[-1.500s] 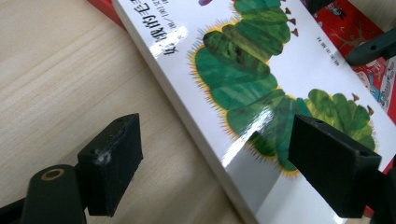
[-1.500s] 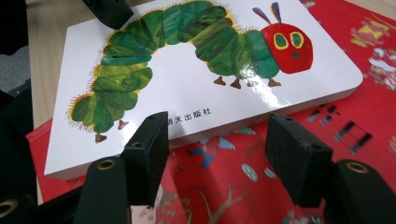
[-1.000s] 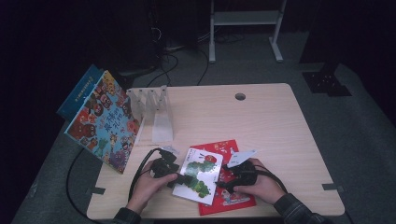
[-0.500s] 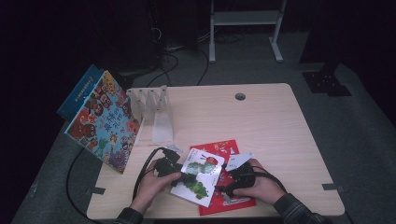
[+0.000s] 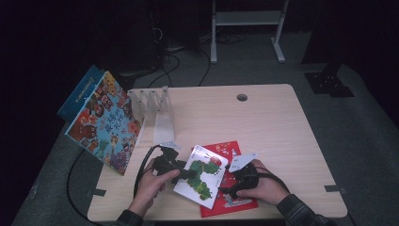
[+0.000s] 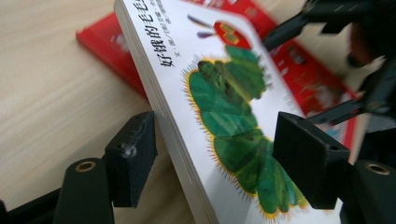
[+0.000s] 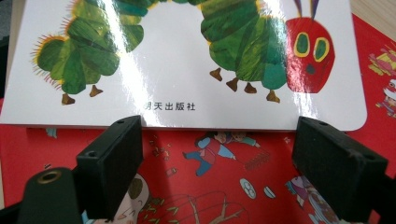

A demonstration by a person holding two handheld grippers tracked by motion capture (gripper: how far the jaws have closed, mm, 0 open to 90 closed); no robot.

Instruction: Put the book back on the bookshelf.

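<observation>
A white board book with a green caterpillar (image 5: 203,175) lies tilted across a red picture book (image 5: 235,200) near the table's front edge. My left gripper (image 5: 186,173) reaches in from the left. Its jaws have just been closing, and the white book's (image 6: 219,93) left edge sits between them. The left pad (image 6: 133,154) touches the book's side and the other pad (image 6: 310,158) hovers over the cover. My right gripper (image 5: 226,190) rests over the red book (image 7: 219,196), just short of the white book's (image 7: 187,70) near edge. Its jaws have just been opening, with nothing between the pads.
A colourful picture book (image 5: 106,125) leans at the table's left edge with a blue book (image 5: 80,89) behind it. A clear slotted rack (image 5: 155,106) stands beside them. A cable hole (image 5: 242,97) sits at the back of the wooden table (image 5: 282,136).
My left gripper has slid a little to the right, onto the white book's edge. The right hand has stayed put.
</observation>
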